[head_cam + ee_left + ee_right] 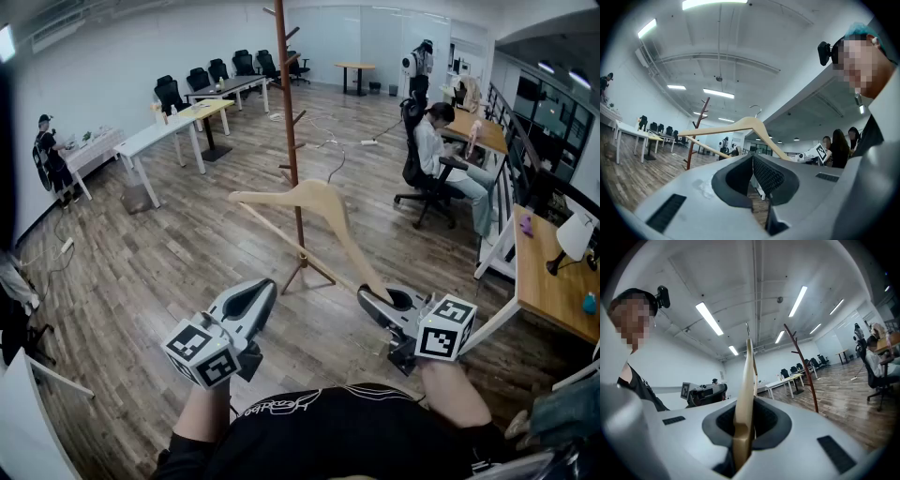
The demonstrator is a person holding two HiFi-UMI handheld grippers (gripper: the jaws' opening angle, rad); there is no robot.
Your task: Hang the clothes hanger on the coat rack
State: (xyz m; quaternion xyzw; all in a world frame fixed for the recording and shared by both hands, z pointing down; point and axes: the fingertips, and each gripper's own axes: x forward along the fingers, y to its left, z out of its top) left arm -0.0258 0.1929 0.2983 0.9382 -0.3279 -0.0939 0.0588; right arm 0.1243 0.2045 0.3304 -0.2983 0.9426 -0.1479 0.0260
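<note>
- The room was a large open office with a wood-plank floor [169, 253], long white tables [173, 127], black chairs [202, 80] by the far wall, and strip lights [717, 93] on the ceiling.
- At the far left, a standing person [47, 155] in dark clothes faced a small table by the wall.
- The left hand-held gripper [265, 286] was raised low in the foreground and pointed up the room. Its jaws were pressed together with nothing between them, and its own view showed the dark pads [764, 173] meeting edge to edge.
- The wooden clothes hanger [319, 202] was in the air above the floor, tilted, with its metal hook [335, 169] toward the far side. It crossed in front of the pole and rested on no peg.
- The coat rack [291, 122] stood on the floor in the middle of the room, a brown pole with short upward-slanting pegs.
- The right hand-held gripper [367, 295] pinched the near end of the hanger's arm. In its own view the pale wood [749, 380] rose edge-on from between the closed-in jaws.
- To the right, a seated person [436, 141] worked at a table, and a nearer wooden table [544, 281] carried a white lamp [574, 234].
</note>
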